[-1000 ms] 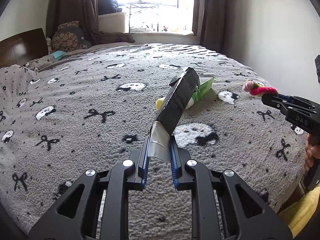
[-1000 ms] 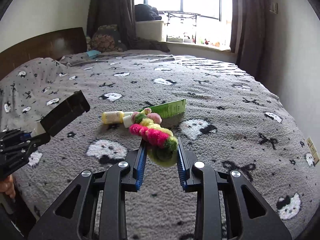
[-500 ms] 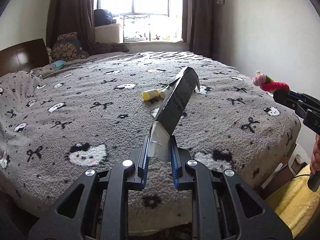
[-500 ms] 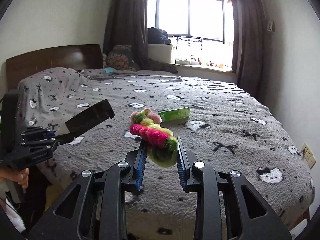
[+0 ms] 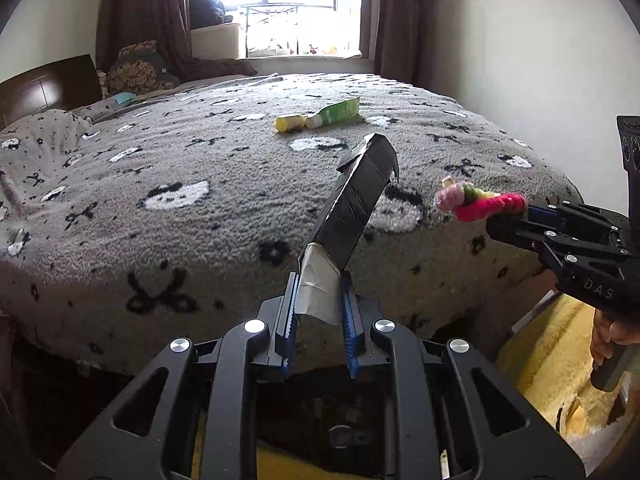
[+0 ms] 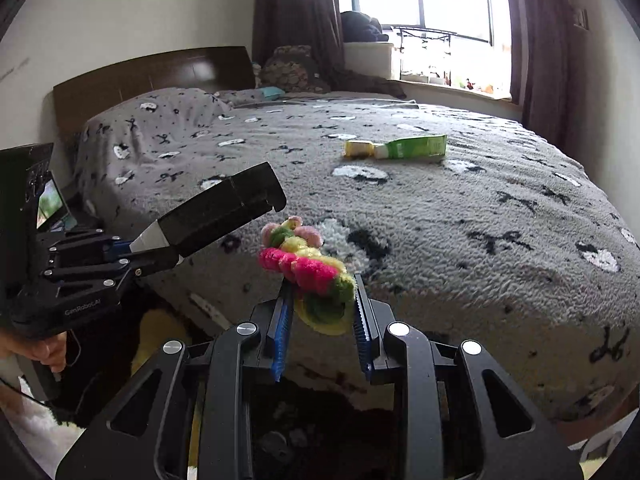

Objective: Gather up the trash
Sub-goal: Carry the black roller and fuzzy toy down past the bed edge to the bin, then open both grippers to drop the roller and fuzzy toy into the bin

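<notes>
My left gripper [image 5: 319, 292] is shut on a long black carton [image 5: 356, 200] with a silver inner flap, which sticks up over the bed's foot edge. The same carton [image 6: 218, 210] shows at the left of the right wrist view, with the left gripper [image 6: 156, 250] behind it. My right gripper [image 6: 322, 300] is shut on a fuzzy pink, yellow and green yarn piece [image 6: 308, 264]; in the left wrist view that yarn piece [image 5: 478, 202] pokes out of the right gripper [image 5: 508, 220]. A small yellow bottle [image 5: 289, 123] and a green tube [image 5: 336, 112] lie on the bed.
The grey patterned bedspread [image 5: 180, 200] covers the bed, whose foot edge is just in front of both grippers. A dark wooden headboard [image 6: 152, 76] and pillows are at the far left, a window [image 6: 436, 20] and curtains behind. Yellow fabric [image 5: 560, 344] lies on the floor below.
Both grippers have drawn back from over the bed to beyond its foot edge, each keeping its load. The bottle and tube now lie much farther away; dark floor shows below.
</notes>
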A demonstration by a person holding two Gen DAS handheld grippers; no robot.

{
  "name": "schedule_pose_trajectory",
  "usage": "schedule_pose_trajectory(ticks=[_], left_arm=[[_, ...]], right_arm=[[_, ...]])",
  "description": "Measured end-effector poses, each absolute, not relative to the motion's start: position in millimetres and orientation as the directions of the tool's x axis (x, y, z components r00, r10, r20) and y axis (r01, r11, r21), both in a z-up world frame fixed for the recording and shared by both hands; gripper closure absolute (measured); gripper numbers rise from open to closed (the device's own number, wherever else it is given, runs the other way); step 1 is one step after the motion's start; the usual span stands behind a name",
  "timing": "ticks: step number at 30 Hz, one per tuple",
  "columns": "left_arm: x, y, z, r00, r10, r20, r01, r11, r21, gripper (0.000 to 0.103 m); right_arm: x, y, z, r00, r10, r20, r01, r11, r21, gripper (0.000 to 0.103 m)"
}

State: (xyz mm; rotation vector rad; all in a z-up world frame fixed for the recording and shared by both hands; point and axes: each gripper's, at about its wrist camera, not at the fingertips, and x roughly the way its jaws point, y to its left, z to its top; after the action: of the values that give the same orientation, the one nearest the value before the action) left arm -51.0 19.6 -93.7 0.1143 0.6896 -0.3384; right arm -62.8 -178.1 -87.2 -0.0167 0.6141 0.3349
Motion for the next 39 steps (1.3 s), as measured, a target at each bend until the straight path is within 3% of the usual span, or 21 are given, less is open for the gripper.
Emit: schedule_pose_trajectory(ticks=[17,39], left_arm=[[-74,23,-194,0.494,-0.230,-0.838,0.333,0.941,-0.062,0.085],[-21,2,-305,0.183,-0.185,-0.966,0.351,0.930,-0.112,0.083]], right_arm=[[-73,-163,-182,0.508,0.264,-0.820,-0.284,0.950,0.130,0.074],[-31,-149,-276,0.192,0.284,-0.939,-0.240,0.942,0.236,0.072]])
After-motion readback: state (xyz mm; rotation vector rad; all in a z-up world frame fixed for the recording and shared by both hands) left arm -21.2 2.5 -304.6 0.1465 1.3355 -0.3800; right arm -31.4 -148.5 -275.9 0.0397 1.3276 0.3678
